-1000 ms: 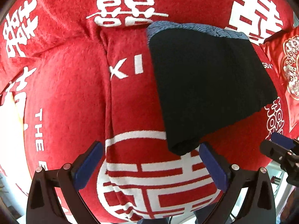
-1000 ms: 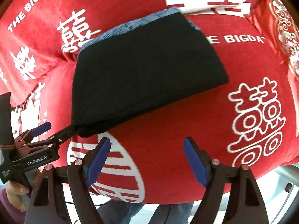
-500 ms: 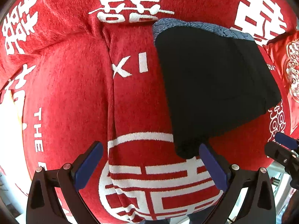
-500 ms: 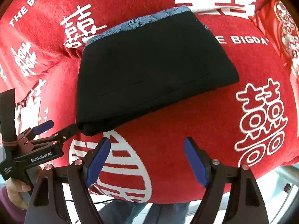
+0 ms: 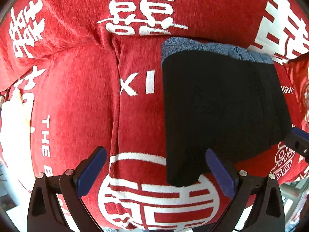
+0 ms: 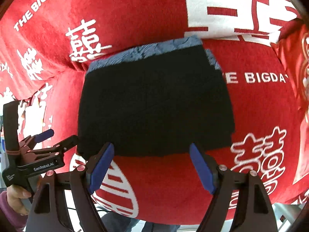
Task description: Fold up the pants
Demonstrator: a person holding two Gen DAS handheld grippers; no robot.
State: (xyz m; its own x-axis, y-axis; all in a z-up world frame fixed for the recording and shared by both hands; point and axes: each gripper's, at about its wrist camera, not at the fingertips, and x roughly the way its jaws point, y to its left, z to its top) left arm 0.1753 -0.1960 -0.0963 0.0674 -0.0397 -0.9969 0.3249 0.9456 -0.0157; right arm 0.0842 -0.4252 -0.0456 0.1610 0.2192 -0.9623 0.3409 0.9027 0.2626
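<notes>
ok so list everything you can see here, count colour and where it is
pants: one, black, folded into a compact block, lying on the blanket just ahead of both grippers
patterned cloth: one, blue-grey, showing along the far edge of the pants; whether it is part of them cannot be told
blanket: one, red with white characters and lettering, covering the whole surface
embroidered cushion: one, red with pale stitching, at the far right edge
left gripper: one, black with blue pads, open, a corner of the pants between its fingers, not pinched
right gripper: one, black with blue pads, open, empty, at the near edge of the pants
hand: one, purple sleeve, holding the left gripper's handle
</notes>
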